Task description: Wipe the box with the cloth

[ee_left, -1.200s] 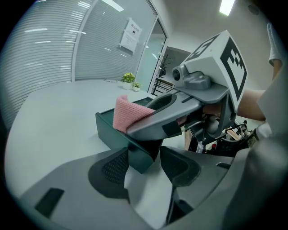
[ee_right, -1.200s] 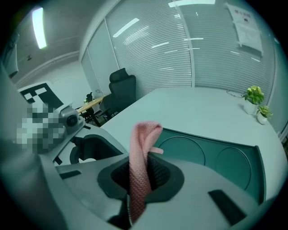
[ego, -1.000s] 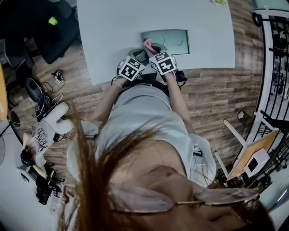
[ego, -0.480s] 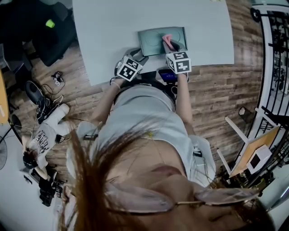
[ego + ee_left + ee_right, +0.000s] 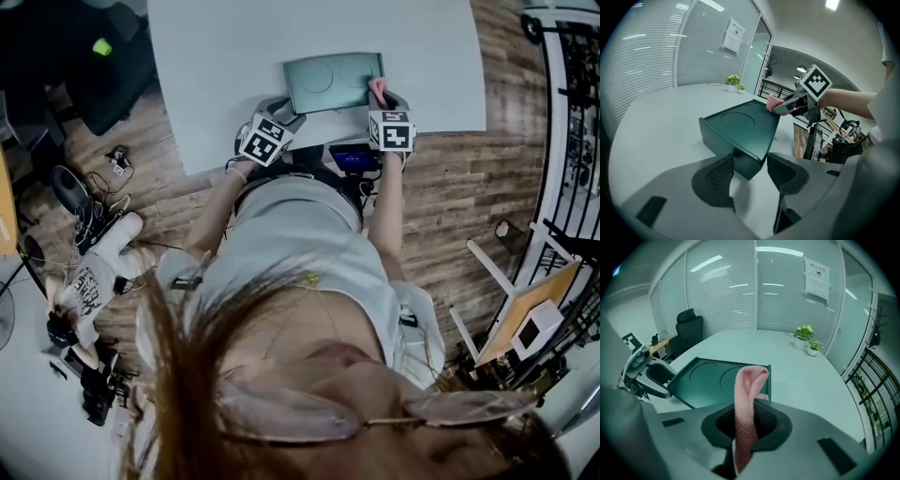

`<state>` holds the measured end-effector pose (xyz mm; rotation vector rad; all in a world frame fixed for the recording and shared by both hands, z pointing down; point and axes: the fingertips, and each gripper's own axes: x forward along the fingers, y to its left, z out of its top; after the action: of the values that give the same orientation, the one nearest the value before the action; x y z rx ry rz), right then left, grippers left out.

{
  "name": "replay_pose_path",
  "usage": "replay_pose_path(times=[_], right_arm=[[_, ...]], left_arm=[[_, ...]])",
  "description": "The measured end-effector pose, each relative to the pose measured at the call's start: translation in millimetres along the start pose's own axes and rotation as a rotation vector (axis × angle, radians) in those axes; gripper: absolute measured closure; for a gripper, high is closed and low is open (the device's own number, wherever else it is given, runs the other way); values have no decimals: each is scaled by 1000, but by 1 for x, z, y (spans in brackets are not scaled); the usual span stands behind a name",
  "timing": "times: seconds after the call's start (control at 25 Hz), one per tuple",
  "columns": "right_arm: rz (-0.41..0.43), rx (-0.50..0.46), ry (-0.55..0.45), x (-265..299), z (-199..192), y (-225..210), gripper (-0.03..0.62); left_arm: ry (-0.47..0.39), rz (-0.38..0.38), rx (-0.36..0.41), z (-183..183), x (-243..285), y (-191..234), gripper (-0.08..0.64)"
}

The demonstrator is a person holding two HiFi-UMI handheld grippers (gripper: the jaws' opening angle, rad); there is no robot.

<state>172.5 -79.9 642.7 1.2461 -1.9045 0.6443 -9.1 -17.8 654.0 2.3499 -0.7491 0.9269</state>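
Head view: the box lies at the near edge of the table. The left gripper is at its near left corner and the right gripper at its right end.

Left gripper view: the jaws stand apart, straddling that corner. Closing them would probably steady the box.

Right gripper view: the jaws are pinched on the pink cloth, whose free end is at the box's right edge. It is best pressed flat and swept left in overlapping strokes.
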Motion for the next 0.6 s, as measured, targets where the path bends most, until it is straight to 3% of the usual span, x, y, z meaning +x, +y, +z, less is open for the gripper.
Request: replay_pose_path(times=[0.32,0.6], right_arm=[[-23,-14,5,0,0,3,552],[27,-27,5,2,2,17,552]], left_arm=[[9,1,-5,-1,-1,0,336],[8,1,0,0,0,0,336]])
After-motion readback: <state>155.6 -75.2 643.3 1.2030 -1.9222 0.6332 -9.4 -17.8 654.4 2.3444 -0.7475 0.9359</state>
